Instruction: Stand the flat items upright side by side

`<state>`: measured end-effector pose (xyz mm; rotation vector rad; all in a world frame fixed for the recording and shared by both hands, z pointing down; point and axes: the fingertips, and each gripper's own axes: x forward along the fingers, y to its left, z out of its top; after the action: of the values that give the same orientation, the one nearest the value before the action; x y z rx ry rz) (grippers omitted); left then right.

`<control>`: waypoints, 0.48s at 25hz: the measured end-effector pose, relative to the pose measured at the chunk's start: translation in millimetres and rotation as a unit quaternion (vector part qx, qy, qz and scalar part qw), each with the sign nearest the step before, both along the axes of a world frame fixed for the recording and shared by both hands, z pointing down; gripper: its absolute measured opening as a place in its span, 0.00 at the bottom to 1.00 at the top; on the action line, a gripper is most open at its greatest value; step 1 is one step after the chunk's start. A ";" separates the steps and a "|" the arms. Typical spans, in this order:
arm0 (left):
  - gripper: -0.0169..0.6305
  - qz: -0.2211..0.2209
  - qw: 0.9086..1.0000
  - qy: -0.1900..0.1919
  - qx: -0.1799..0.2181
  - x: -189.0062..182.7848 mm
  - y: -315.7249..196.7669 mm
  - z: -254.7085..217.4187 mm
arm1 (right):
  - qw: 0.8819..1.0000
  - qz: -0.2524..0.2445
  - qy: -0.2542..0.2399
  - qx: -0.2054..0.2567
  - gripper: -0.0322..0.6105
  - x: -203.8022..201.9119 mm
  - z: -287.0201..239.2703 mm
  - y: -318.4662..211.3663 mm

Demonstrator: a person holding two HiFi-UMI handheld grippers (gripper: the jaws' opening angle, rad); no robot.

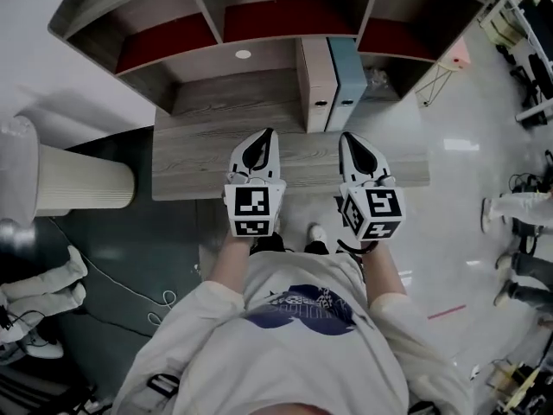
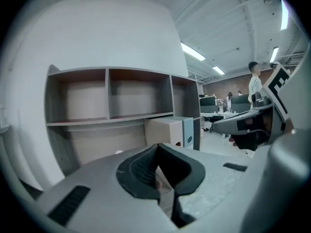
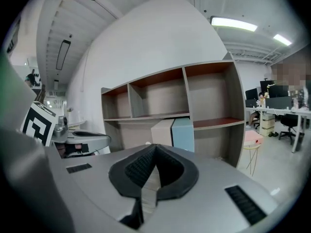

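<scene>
Wooden desk [image 1: 194, 164] lay under both grippers. The left gripper [image 1: 266, 138] was shut tight, with nothing in it. The right gripper [image 1: 346, 140] was shut and empty too. Just ahead of them, a tan folder [image 1: 315, 72] and a blue folder [image 1: 347, 72] stood upright, touching side by side, nearer the right gripper.

Open-plan office, rows of desks [image 3: 274, 111] with monitors [image 3: 251, 94], swivel chair [image 3: 290, 121], strip lights [image 3: 233, 24] overhead, pale glossy floor [image 1: 458, 180].
</scene>
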<state>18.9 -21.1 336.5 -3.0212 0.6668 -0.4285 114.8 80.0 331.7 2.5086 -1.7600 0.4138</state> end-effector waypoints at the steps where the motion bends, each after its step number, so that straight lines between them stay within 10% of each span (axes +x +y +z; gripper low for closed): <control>1: 0.04 -0.016 1.000 0.009 0.001 -1.6 6.1 -3.3 | 1.000 -0.007 0.003 0.000 0.05 -0.2 -1.3 2.4; 12: 0.04 -0.090 0.993 0.076 0.015 -8.1 46.1 -40.1 | 0.998 -0.038 0.039 0.039 0.05 -2.7 -21.3 21.8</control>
<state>10.8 25.0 296.5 -2.9991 0.9512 -0.1900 112.2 101.8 310.3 2.4629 -1.8693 0.2450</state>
